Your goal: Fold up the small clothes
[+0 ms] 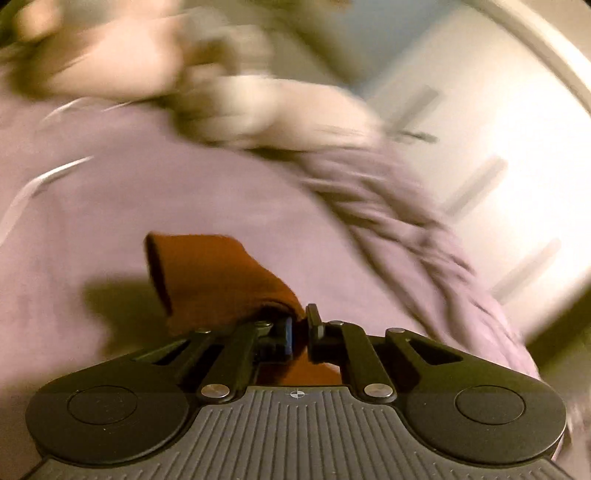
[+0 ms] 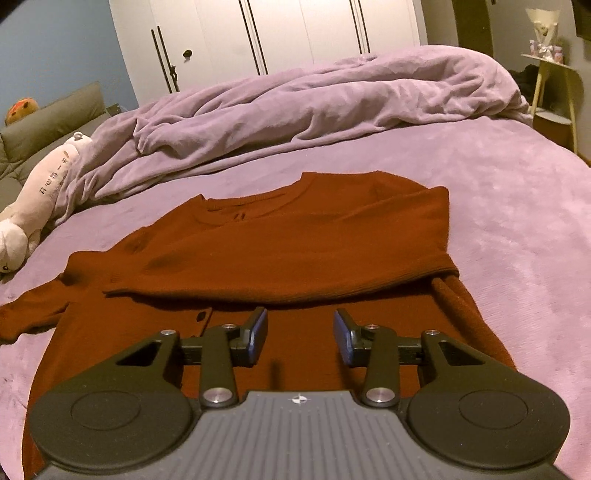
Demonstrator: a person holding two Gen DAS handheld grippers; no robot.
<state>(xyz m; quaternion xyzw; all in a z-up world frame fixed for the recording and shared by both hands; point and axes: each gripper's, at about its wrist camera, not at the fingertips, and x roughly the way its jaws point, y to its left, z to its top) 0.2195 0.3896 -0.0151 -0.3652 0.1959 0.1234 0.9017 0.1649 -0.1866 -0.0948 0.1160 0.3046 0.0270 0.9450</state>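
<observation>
**Two grippers over one rust-red cardigan**

Two sets of fingers are mine. My left gripper [image 1: 300,328] is clenched on a sleeve end [image 1: 207,273] of the rust-red cardigan [image 2: 295,236]; the cloth is pinched between the pads and the cuffed end stands up clear of the lilac bedcover [image 1: 110,206], casting a shadow on it. The rest of the left wrist view is blurred.

My right gripper [image 2: 300,332] has its jaws parted, with nothing between the pads. It hangs just above the lower front of the cardigan, near a dark button [image 2: 201,316] on the placket.

The cardigan lies flat on the bedcover, neckline away from the right gripper. One sleeve is folded across the chest, its cuff reaching the cardigan's right edge. The other sleeve trails off the cardigan's left side.

Beyond the neckline lies a rumpled lilac blanket [image 2: 314,99]. Left of the cardigan, a pale plush toy [image 2: 40,184] rests at the bedcover's edge. A white wardrobe [image 2: 258,33] stands behind the blanket.
</observation>
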